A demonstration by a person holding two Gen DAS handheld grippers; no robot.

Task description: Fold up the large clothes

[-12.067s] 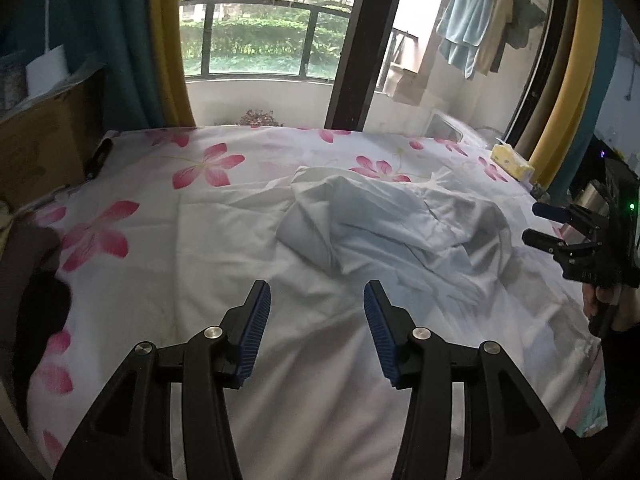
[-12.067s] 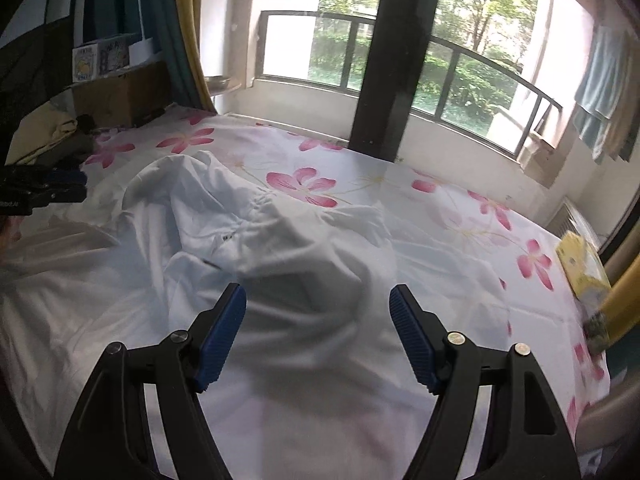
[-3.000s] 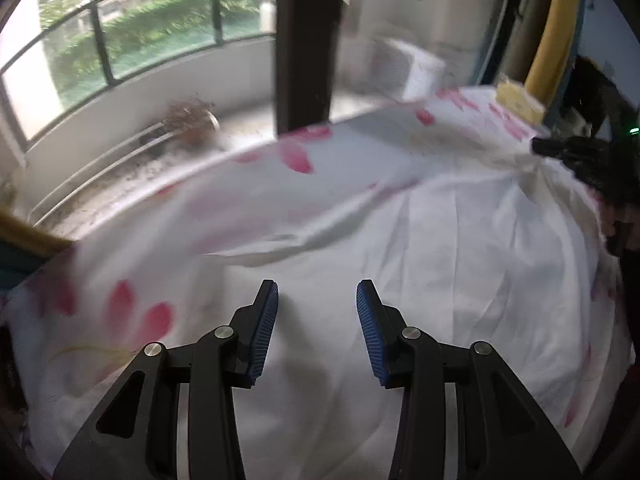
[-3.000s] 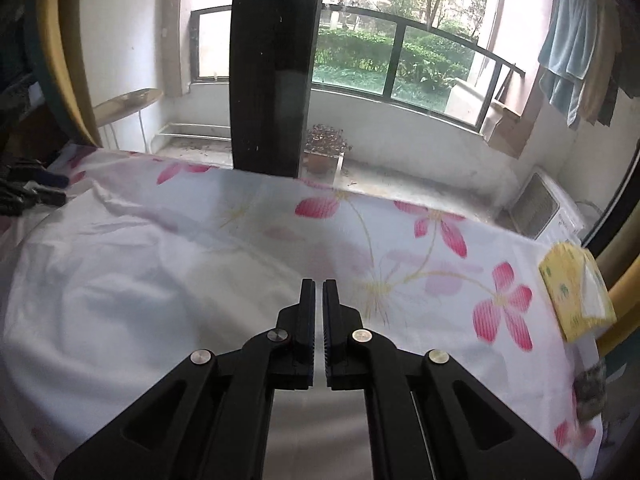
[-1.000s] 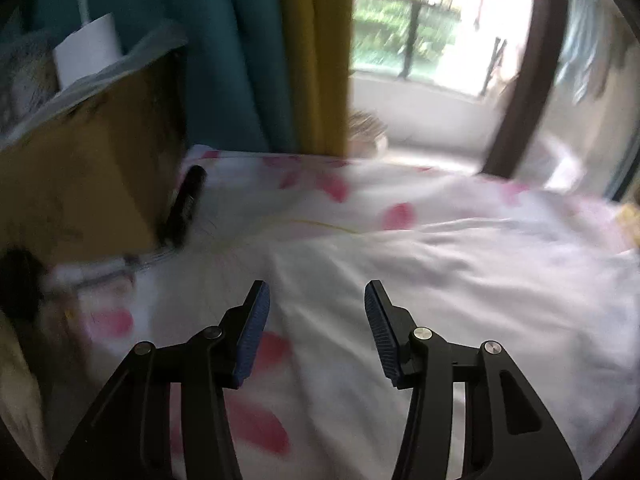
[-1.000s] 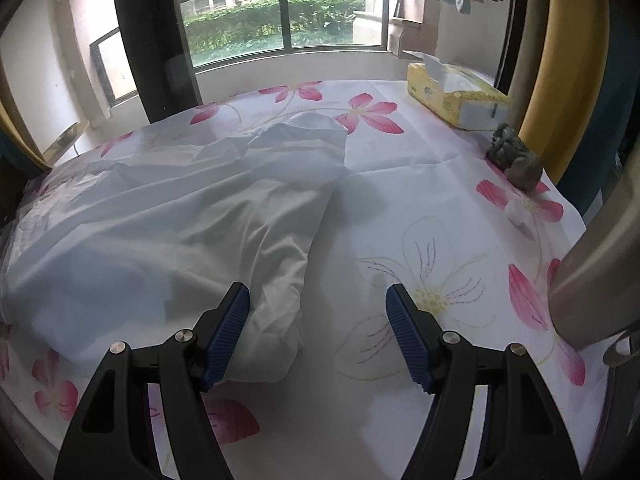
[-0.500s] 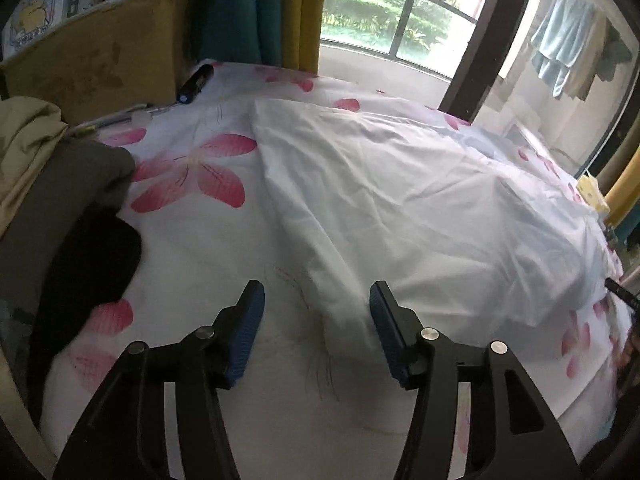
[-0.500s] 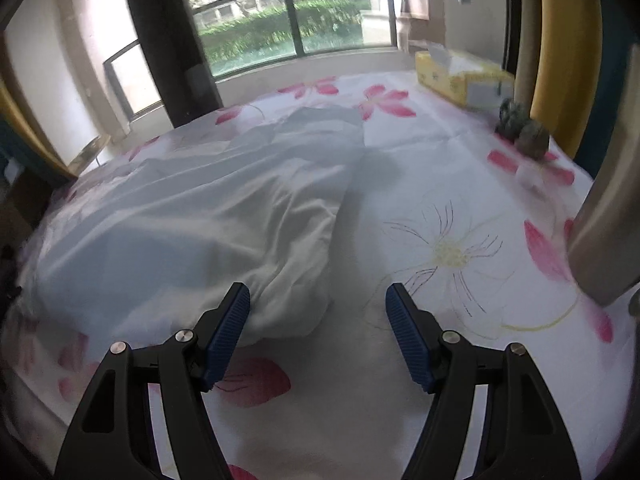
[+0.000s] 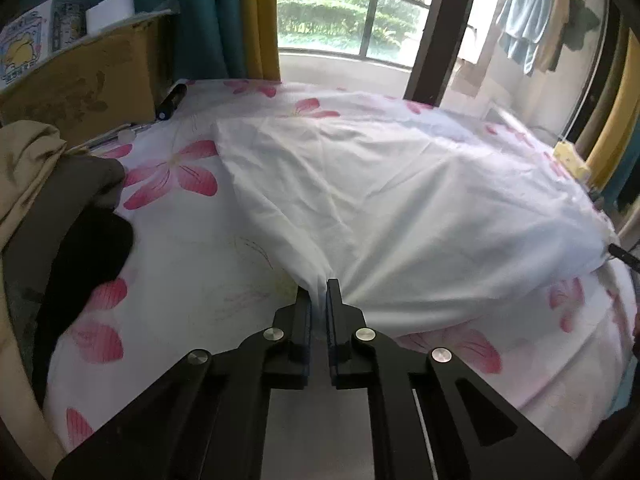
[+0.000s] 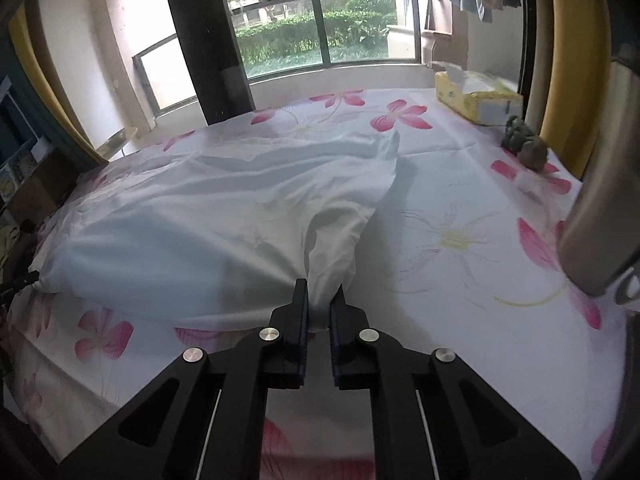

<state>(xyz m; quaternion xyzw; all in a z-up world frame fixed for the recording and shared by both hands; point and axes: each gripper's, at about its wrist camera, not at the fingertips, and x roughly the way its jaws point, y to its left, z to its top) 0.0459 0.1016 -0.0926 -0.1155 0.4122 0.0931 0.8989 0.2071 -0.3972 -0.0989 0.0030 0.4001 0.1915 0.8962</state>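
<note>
Both the left gripper [image 9: 319, 300] and right gripper [image 10: 319, 306] have just closed on near corners of the white garment [image 9: 400, 200] spread across the bed [image 9: 180, 272], ready for folding.

The left tool [image 9: 319, 292] is matte black plastic: two flat, angular arms with triangular cut-outs that narrow toward two slim fingers [image 9: 301, 312] lined with ribbed blue pads. Four round silver screw heads sit along its arms, two on each side. The right tool [image 10: 319, 294] has the same black frame, blue ribbed pads and silver screws.
</note>
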